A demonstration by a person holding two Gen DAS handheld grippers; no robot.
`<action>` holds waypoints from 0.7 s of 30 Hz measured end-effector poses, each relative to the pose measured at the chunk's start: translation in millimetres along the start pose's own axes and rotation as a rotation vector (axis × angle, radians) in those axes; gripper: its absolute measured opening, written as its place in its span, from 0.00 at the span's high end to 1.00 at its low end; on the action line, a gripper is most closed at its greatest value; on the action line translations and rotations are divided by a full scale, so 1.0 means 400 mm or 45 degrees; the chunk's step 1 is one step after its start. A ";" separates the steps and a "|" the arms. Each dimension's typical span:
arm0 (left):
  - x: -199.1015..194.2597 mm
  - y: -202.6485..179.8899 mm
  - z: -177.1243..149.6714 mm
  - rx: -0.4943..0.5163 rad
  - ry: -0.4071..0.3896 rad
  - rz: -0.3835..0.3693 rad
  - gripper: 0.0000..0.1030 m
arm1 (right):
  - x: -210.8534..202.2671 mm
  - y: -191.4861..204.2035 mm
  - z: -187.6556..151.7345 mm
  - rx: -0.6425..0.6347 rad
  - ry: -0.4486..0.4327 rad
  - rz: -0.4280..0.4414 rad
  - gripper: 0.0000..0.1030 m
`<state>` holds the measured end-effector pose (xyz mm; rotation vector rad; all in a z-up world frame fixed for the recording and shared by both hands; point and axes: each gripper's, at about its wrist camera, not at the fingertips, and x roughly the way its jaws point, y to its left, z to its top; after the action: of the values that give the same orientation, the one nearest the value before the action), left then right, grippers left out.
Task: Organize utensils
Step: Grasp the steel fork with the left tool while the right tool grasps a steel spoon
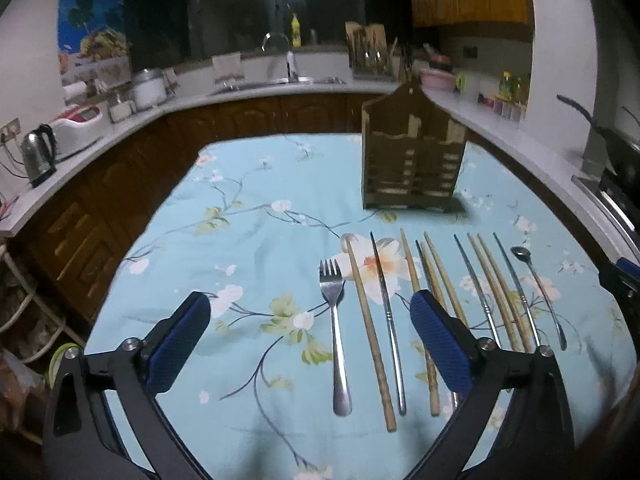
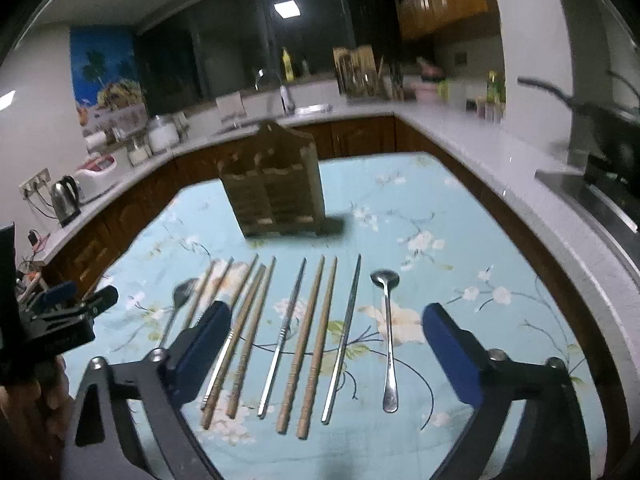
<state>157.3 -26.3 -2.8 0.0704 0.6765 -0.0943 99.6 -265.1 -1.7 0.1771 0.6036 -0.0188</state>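
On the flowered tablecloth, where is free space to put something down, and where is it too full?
Free: the tablecloth left of the wooden holder and of the fork; also the strip right of the small spoon, up to the table's edge. Crowded: the row of chopsticks in front of the holder.

Glossy metal fork [image 1: 335,320], wooden holder [image 1: 412,152]

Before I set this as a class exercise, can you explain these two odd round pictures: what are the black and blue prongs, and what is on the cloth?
A person holds a hand tool in each hand; each tool carries a wide-angle camera. The prongs are its jaws. One picture looks along the left gripper, the other along the right gripper. Both stand open, holding nothing. On the flowered tablecloth lie a fork, chopsticks and a small spoon, before a wooden holder.
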 end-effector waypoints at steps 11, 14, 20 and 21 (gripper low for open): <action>0.143 -0.040 0.047 0.023 0.165 -0.115 0.31 | 0.156 0.000 0.038 -0.020 0.172 0.034 0.23; 0.180 -0.024 0.051 -0.002 0.225 -0.123 0.42 | 0.196 -0.026 0.043 0.004 0.220 0.012 0.34; 0.257 -0.005 0.037 -0.011 0.364 -0.144 0.68 | 0.290 -0.100 0.037 0.063 0.363 -0.071 0.54; 0.265 -0.004 0.034 -0.009 0.378 -0.147 0.70 | 0.307 -0.110 0.035 0.065 0.385 -0.080 0.56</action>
<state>247.9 -36.2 -58.9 0.0389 0.9775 -0.1949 205.4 -306.6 -67.0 0.2123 0.9108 -0.0695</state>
